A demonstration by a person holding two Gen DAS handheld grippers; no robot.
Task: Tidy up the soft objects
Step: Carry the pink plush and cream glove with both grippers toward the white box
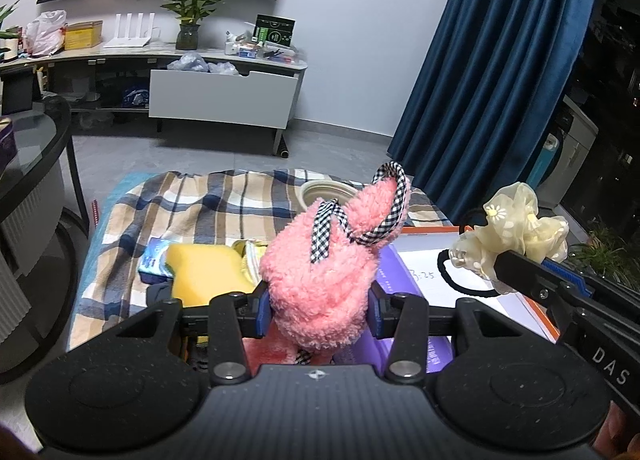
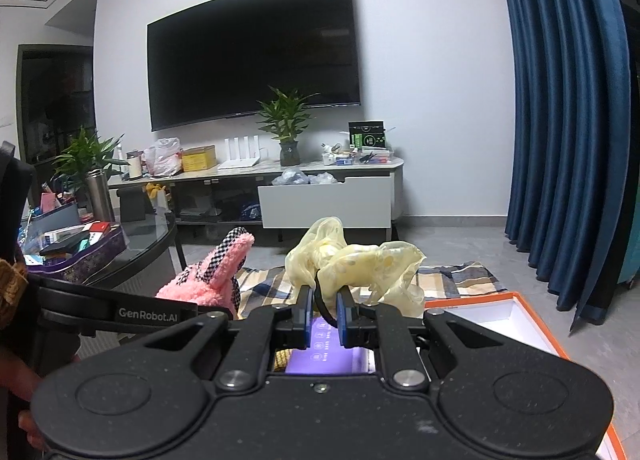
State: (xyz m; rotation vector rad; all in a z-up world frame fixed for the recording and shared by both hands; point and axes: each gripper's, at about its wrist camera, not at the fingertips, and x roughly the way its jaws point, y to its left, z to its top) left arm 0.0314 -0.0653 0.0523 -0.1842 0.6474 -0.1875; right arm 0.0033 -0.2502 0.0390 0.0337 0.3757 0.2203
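A living room with a white wall, a dark wall-mounted television (image 2: 254, 49) and a deep blue pleated curtain (image 1: 496, 71) lies behind a plaid cloth in tan, blue and white (image 1: 192, 203) spread over a low surface; the left gripper (image 1: 319, 310) has its blue-padded fingers (image 1: 264, 310) pressed into the base of a fluffy pink plush pouch with black-and-white gingham ribbon trim (image 1: 320, 276), which stands upright above the cloth, its ribbon loop curling at the top; the right gripper (image 2: 324, 314) has its fingers nearly closed on the black elastic band of a pale yellow sheer fabric scrunchie with small daisy prints (image 2: 360, 266), held up to the right of the pouch, apart from it; below both lies an open orange-edged box with a white inside (image 2: 504, 306); a purple flat card or package (image 2: 320, 360) lies beneath the fingers, whether inside the box cannot be told; on the cloth behind the pouch lie a yellow sponge block (image 1: 200, 268) and a small blue packet (image 1: 154, 260), touching each other.
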